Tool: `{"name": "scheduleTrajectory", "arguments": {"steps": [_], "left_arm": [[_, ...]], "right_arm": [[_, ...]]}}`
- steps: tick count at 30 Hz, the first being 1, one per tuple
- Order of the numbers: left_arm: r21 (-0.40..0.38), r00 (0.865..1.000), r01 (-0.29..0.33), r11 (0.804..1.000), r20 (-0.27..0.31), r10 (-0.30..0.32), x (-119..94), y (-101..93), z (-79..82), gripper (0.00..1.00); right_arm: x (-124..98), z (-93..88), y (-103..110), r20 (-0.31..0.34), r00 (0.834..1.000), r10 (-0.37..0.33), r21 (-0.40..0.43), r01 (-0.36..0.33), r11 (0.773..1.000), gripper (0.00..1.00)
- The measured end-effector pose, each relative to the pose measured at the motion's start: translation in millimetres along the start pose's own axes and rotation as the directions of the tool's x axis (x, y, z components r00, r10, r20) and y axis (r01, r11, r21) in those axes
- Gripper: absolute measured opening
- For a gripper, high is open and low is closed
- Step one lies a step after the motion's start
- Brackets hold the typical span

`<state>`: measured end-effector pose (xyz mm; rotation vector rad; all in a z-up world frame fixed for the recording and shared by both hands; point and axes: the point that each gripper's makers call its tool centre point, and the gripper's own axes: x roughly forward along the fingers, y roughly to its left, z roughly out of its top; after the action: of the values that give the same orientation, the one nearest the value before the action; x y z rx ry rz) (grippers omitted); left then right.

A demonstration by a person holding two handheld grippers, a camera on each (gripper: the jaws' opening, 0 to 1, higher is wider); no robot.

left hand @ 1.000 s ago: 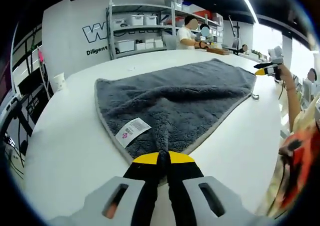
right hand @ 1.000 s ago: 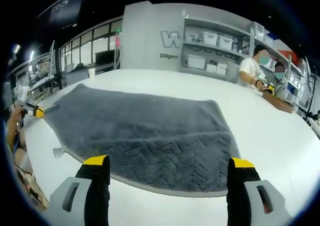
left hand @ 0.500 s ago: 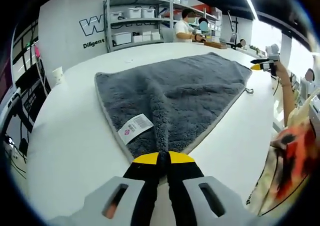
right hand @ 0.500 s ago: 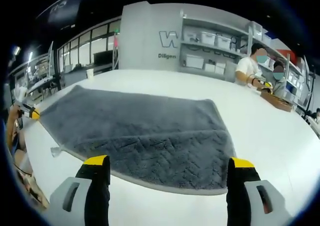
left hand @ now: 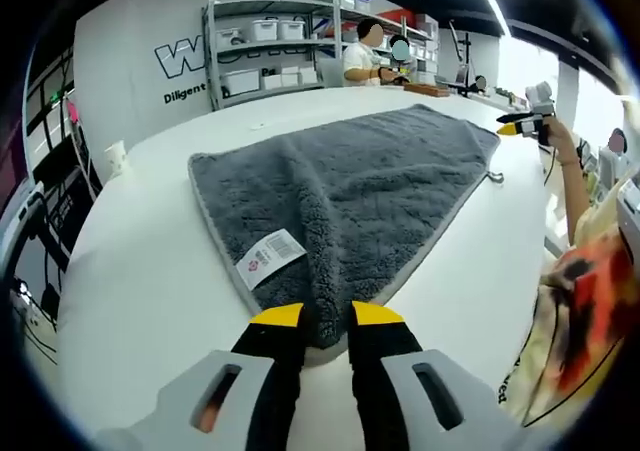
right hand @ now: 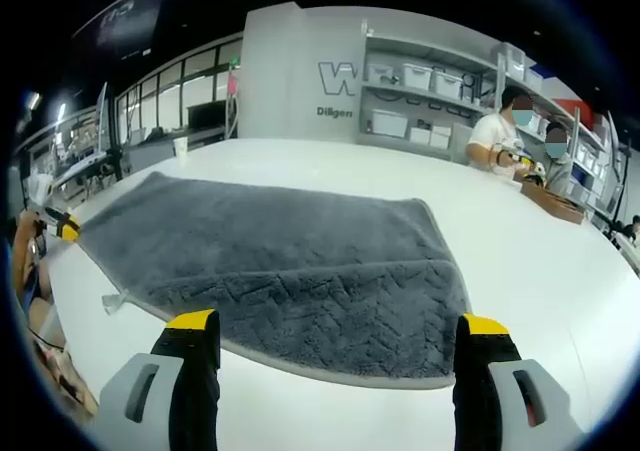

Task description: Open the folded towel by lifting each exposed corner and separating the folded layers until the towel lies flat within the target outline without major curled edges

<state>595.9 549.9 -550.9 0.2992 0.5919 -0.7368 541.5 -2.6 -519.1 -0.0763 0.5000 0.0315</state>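
- White table (left hand: 130, 301): the broad, pale work surface that carries everything; I see no target outline marked on it in either view, so I cannot judge the towel's fit to it.
- Grey plush towel with a pale bound edge (left hand: 350, 181): it lies spread over the table, most of it flat. In the left gripper view 1 soft ridge runs from the near corner up toward the middle, probably raised by the pull on that corner. In the right gripper view 1 seam line crosses the near end, so a folded layer may remain there; I judge the unfolding nearly done.
- My right gripper (right hand: 335, 339): its 2 yellow-tipped jaws stand wide apart and hold nothing. It hangs just before the towel's near edge, placed, I judge, to take that edge next.
- My left gripper (left hand: 327, 316): its 2 jaws stand a little apart at the towel's near corner, and the corner's tip lies in the gap. I cannot tell whether they grip it.
- White care label with a pink mark (left hand: 268, 257): sewn at the towel's left edge, lying face up just beside the left gripper, which marks this side as the underside or hem side.
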Motion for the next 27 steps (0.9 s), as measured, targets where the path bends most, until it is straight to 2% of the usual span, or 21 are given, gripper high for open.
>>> {"name": "scheduleTrajectory", "arguments": {"steps": [2, 4, 6, 9, 15, 19, 24, 27], "left_arm": [[-0.009, 0.999, 0.002, 1.0, 0.033, -0.002, -2.9, 0.1, 7.4, 0.27], [-0.033, 0.995, 0.027, 0.999, 0.096, -0.024, -5.5, -3.0, 20.2, 0.33], [-0.069, 0.989, 0.036, 0.997, 0.144, -0.026, -7.5, -1.7, 30.4, 0.47], [-0.081, 0.988, 0.028, 0.996, 0.153, -0.015, -6.0, 3.0, 33.9, 0.68], [-0.117, 0.981, 0.024, 0.993, 0.194, -0.001, -0.4, 8.9, 41.5, 0.9], [-0.127, 0.983, 0.032, 0.991, 0.183, -0.008, 5.8, 8.5, 43.2, 1.0], [-0.107, 0.984, 0.044, 0.993, 0.175, -0.025, 12.5, 8.7, 48.2, 1.0], [-0.105, 0.983, 0.044, 0.993, 0.182, -0.025, 16.9, 15.1, 56.2, 1.0]], "right_arm": [[-0.4, -0.2, 1.2, 0.0, 1.0, 0.0, -0.001, 0.0, 1.0, 0.97], [-0.2, -0.4, 1.4, -0.001, 1.0, 0.0, -0.002, 0.0, 1.0, 0.97], [0.1, -0.1, 1.0, -0.001, 1.0, 0.002, -0.002, -0.002, 1.0, 0.97], [0.2, -0.1, 1.8, 0.0, 1.0, 0.004, -0.002, -0.004, 1.0, 0.97], [-0.2, -2.8, 0.9, -0.005, 1.0, 0.0, 0.003, 0.0, 1.0, 0.97], [-0.1, -2.1, -2.7, -0.003, 1.0, -0.001, 0.006, 0.001, 1.0, 0.97], [0.1, -3.4, -2.4, -0.009, 1.0, -0.001, 0.002, 0.001, 1.0, 0.97], [0.6, -4.0, -1.6, -0.013, 1.0, 0.001, -0.002, -0.001, 1.0, 0.98]]}}
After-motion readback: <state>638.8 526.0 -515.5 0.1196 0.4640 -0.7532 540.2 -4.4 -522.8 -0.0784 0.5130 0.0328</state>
